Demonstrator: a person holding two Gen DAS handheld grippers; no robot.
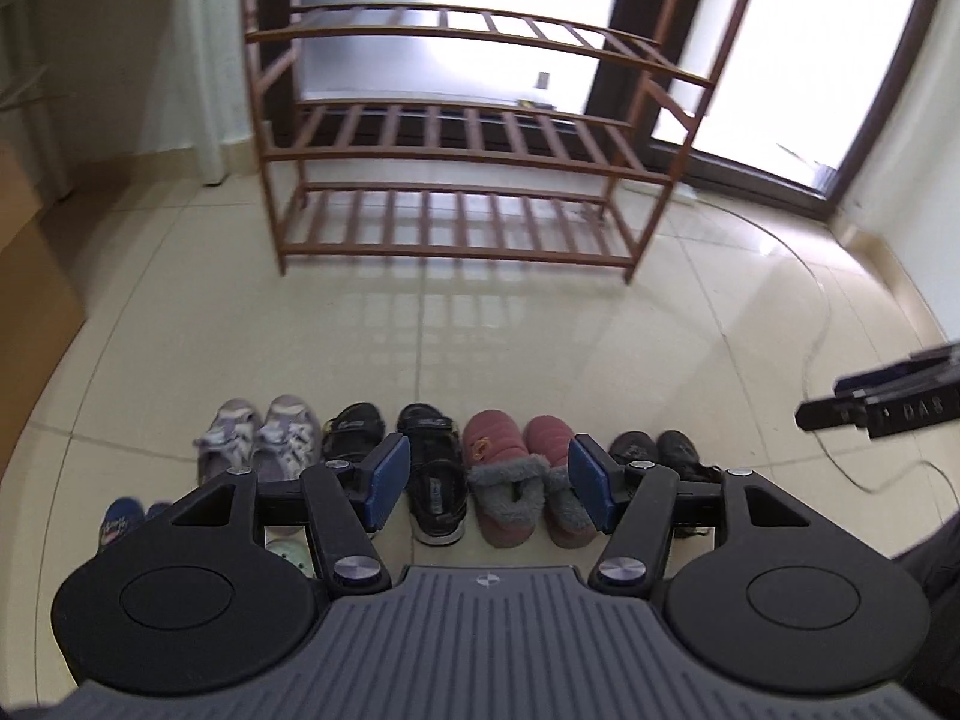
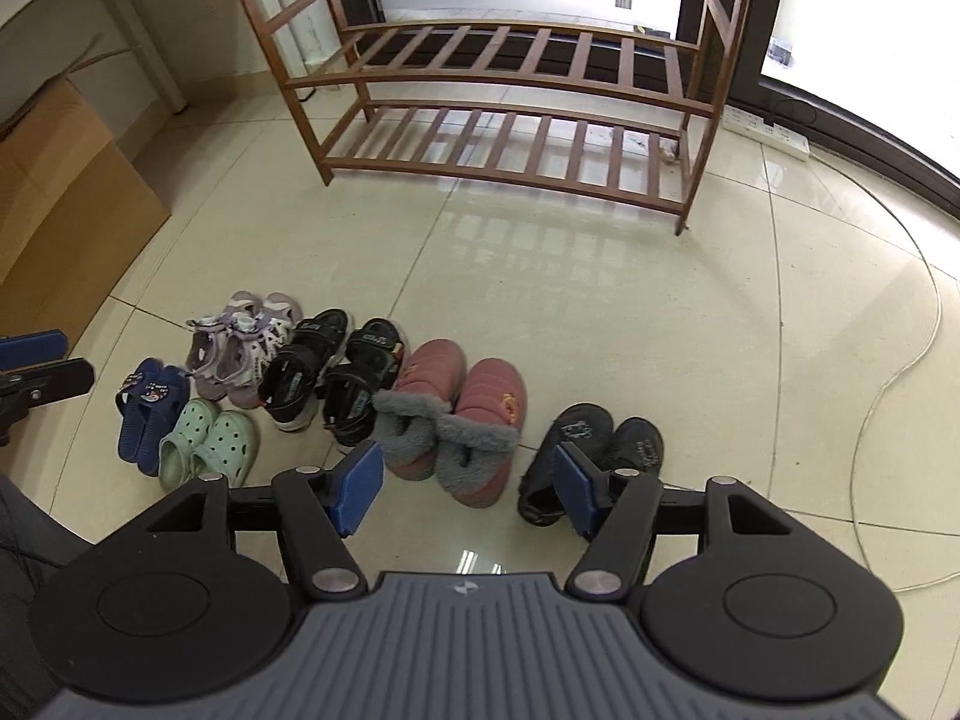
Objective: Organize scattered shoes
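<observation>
Shoes (image 2: 336, 396) paired on floor, rack (image 2: 510, 90) bare.
L gripper (image 1: 489, 483) + R gripper (image 2: 468, 489) jaws wide, empty; stage unclear: pre-shelving or done.

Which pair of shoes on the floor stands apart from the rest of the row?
The small black pair, at the right end: bare tile separates it from the maroon fur-lined slippers, while the other pairs sit bunched together.

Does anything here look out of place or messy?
Only that the wooden shoe rack stands bare while six pairs sit on the floor before it. The black sandals lie slightly askew. Nothing looks damaged or spilled.
</observation>
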